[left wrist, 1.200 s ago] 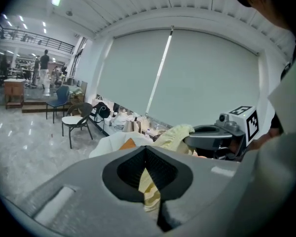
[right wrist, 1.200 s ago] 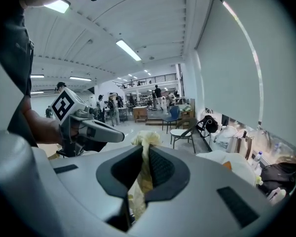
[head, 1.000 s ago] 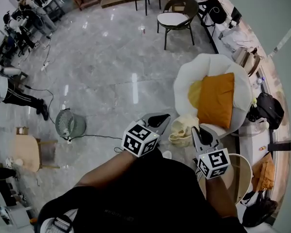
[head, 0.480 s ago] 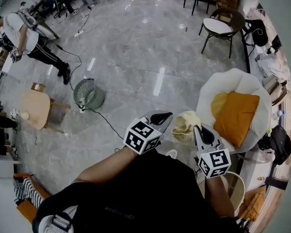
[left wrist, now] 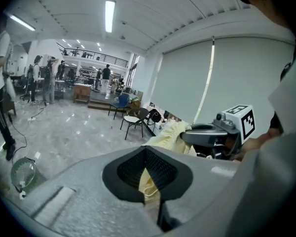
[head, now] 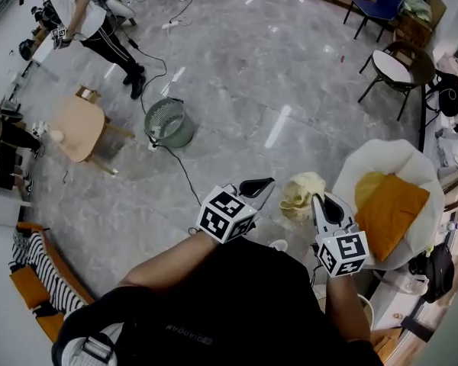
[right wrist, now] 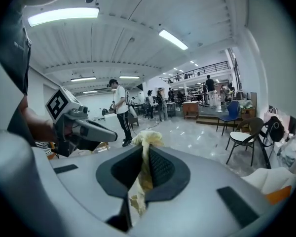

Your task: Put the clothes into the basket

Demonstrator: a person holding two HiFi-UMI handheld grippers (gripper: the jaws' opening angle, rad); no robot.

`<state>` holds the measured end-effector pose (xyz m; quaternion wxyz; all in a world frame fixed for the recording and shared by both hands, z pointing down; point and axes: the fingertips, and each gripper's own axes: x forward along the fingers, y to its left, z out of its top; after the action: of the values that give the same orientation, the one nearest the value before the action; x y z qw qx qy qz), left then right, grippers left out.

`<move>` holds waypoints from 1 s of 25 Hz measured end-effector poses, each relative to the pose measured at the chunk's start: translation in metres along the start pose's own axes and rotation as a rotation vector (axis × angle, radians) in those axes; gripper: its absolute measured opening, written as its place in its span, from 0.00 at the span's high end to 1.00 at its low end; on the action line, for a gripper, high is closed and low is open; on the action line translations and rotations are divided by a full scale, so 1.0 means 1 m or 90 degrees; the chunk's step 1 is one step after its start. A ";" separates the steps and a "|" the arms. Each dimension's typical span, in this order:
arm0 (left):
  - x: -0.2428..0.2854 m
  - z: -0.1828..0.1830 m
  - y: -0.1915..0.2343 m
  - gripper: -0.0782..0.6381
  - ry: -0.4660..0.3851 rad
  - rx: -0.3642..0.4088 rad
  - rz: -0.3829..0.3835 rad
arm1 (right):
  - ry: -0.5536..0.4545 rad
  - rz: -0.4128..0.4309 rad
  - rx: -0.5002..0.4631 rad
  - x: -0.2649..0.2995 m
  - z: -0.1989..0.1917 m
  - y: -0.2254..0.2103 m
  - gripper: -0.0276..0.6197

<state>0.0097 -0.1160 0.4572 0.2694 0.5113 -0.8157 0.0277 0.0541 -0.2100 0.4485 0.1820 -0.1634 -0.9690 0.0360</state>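
Observation:
A pale yellow garment (head: 301,191) hangs bunched in the air between my two grippers, above the grey floor. My left gripper (head: 264,184) is shut on one end of it, and in the left gripper view the cloth (left wrist: 148,179) is pinched between the black pads. My right gripper (head: 320,200) is shut on the other end, and the right gripper view shows the cloth (right wrist: 146,169) squeezed between its pads and sticking up past them. Each gripper appears in the other's view: the right gripper (left wrist: 207,134) and the left gripper (right wrist: 86,131). I cannot make out a basket for certain.
A white round chair (head: 412,162) with an orange cushion (head: 389,208) stands close on the right. A green floor fan (head: 168,123) with a cable, a small wooden table (head: 80,128) and a standing person (head: 80,10) are to the left. Chairs (head: 393,67) stand at the far right.
The whole view has swung: the white chair has slid to the right and the fan and wooden table have come toward the middle. Both grippers keep hold of the yellow garment.

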 end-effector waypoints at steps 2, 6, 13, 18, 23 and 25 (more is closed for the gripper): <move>-0.012 -0.001 0.019 0.89 -0.006 -0.013 0.012 | 0.007 0.016 -0.007 0.019 0.006 0.015 0.91; -0.038 0.001 0.059 0.89 -0.017 -0.026 0.026 | 0.017 0.050 0.002 0.058 0.021 0.048 0.91; -0.074 0.009 0.135 0.89 -0.040 -0.034 0.026 | 0.041 0.067 0.037 0.123 0.039 0.099 0.91; -0.099 -0.002 0.184 0.89 -0.043 -0.044 0.031 | 0.054 0.079 0.029 0.165 0.048 0.137 0.91; -0.125 -0.004 0.232 0.89 -0.062 -0.064 0.047 | 0.074 0.095 0.025 0.209 0.053 0.165 0.91; -0.138 -0.008 0.251 0.89 -0.064 -0.069 0.060 | 0.081 0.103 0.014 0.227 0.056 0.178 0.91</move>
<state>-0.1545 0.1195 0.4570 0.2539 0.4578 -0.8515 -0.0296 -0.1125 0.0323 0.4504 0.2417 -0.2412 -0.9385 0.0510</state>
